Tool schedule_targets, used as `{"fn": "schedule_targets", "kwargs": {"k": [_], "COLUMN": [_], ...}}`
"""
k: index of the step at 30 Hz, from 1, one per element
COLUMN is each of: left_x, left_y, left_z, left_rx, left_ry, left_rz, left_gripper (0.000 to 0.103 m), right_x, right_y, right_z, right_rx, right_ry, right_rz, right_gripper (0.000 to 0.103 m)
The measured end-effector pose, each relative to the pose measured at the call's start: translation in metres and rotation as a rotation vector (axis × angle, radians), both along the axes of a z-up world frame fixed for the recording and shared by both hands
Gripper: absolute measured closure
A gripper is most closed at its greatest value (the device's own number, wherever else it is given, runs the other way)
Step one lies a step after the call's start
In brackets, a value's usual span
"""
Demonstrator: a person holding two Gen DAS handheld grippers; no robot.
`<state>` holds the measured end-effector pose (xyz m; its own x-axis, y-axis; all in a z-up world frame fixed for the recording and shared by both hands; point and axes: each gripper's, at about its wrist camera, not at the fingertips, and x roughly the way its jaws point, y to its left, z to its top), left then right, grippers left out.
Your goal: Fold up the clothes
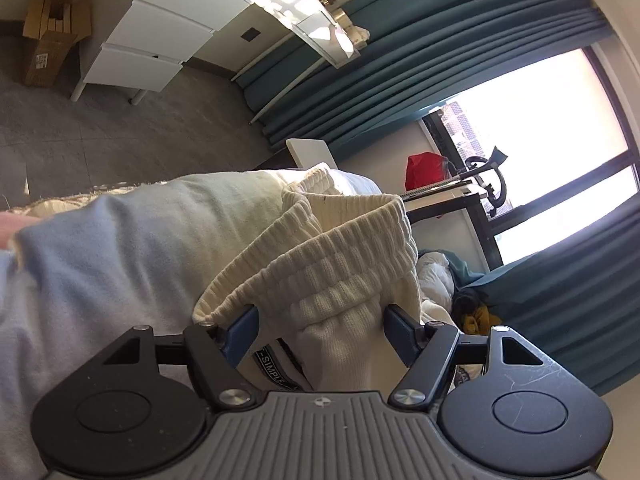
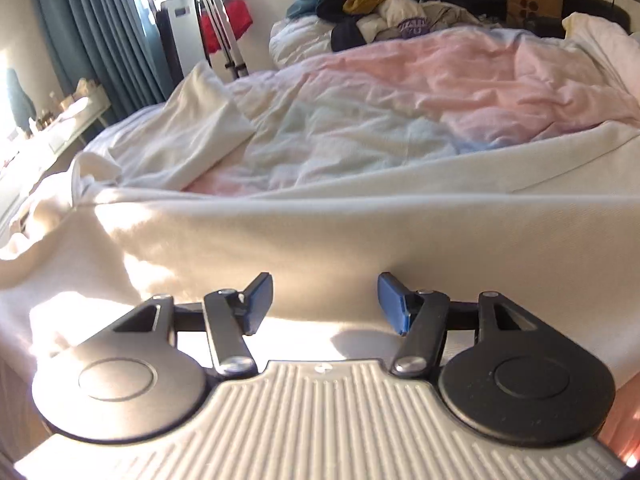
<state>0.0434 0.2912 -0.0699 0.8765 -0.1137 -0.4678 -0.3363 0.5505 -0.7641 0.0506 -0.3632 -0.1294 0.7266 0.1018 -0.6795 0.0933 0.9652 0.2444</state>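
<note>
The left claw (image 1: 320, 334) is gripping a bunched wad of a cream ribbed sweater (image 1: 320, 264), its blue pads (image 1: 242, 334) spread fairly wide and pressing into the thick knit from both sides, with a printed label dangling just below. The ribbed hem is rising straight ahead of that claw, held up off the bed and tipped gently downward, the room behind it looking rolled over. The right claw (image 2: 325, 304) is standing about half open with nothing between its pads, angled more steeply down over a smooth, sunlit stretch of cream cloth (image 2: 320, 232), probably the same garment, running crosswise just ahead of it. That edge lies nearer the right hand, so the next pinch looks to be its job. Beyond are lying the rumpled pink and white duvet (image 2: 400, 92) and a pile of clothes (image 2: 384, 8).
</note>
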Motion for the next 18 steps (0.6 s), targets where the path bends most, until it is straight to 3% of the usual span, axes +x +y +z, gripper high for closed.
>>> {"fn": "schedule_targets", "kwargs": {"k": [3,5,11,14,18], "left_x": [-0.019,-0.025,-0.042,-0.036,-0.027], "left_y": [0.004,0.007,0.026,0.031,0.036], "left_z": [0.009,0.018,0.031,0.028,0.02], "left_rx": [0.128,0.271,0.578,0.66,0.698], "left_ry": [0.007,0.002,-0.077,-0.095,-0.116], "left_rz": [-0.092,-0.18,-0.469,-0.624,-0.812], "left_gripper": [0.031,0.031,0.028,0.028,0.028], "right_x": [0.0,0.0,0.002,0.003,0.005], "right_y": [0.001,0.002,-0.003,-0.003,-0.001], "right_z": [-0.011,-0.015,-0.013,-0.011,-0.01], "right_rx": [-0.001,0.001,0.046,0.058,0.052], "right_ry": [0.021,0.027,0.04,0.043,0.049], "right_rz": [0.006,0.011,-0.004,-0.013,-0.026], "right_gripper": [0.042,0.042,0.041,0.042,0.041]}}
